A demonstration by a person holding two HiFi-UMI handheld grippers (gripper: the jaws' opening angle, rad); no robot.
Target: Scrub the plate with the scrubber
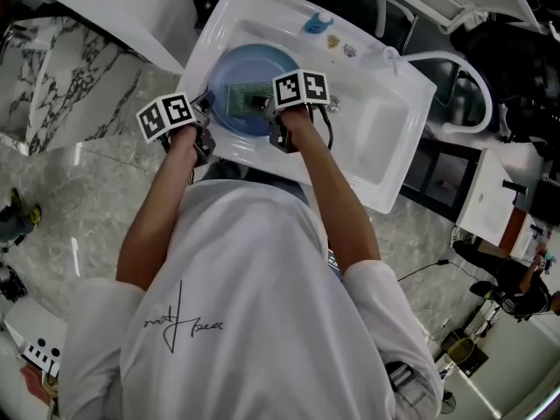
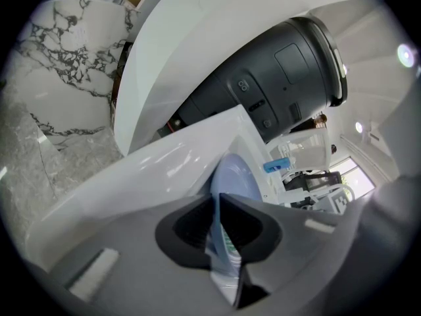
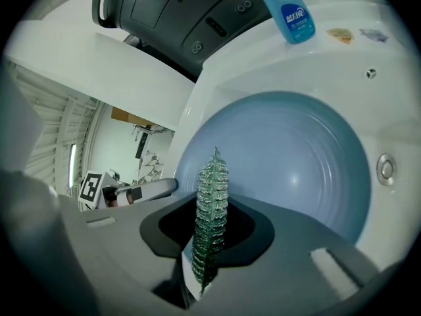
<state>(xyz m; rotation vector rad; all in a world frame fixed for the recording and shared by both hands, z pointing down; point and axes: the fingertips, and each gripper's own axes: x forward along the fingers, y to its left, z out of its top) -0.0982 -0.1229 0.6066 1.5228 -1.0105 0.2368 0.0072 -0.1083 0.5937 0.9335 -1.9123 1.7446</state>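
Observation:
A pale blue plate (image 1: 254,68) lies in the white sink (image 1: 376,138). My left gripper (image 1: 206,116) is shut on the plate's near left rim; the left gripper view has the plate (image 2: 233,176) edge-on between the jaws. My right gripper (image 1: 262,103) is shut on a green scrubber (image 1: 238,97) that rests over the plate's middle. In the right gripper view the scrubber (image 3: 210,209) stands edge-on between the jaws, over the plate (image 3: 296,157).
A blue soap bottle (image 3: 287,8) lies on the sink's back rim next to a drain knob (image 3: 387,168). A dark cylindrical machine (image 2: 276,78) stands behind the sink. Marble slabs (image 1: 61,77) lie to the left, dark equipment (image 1: 516,77) to the right.

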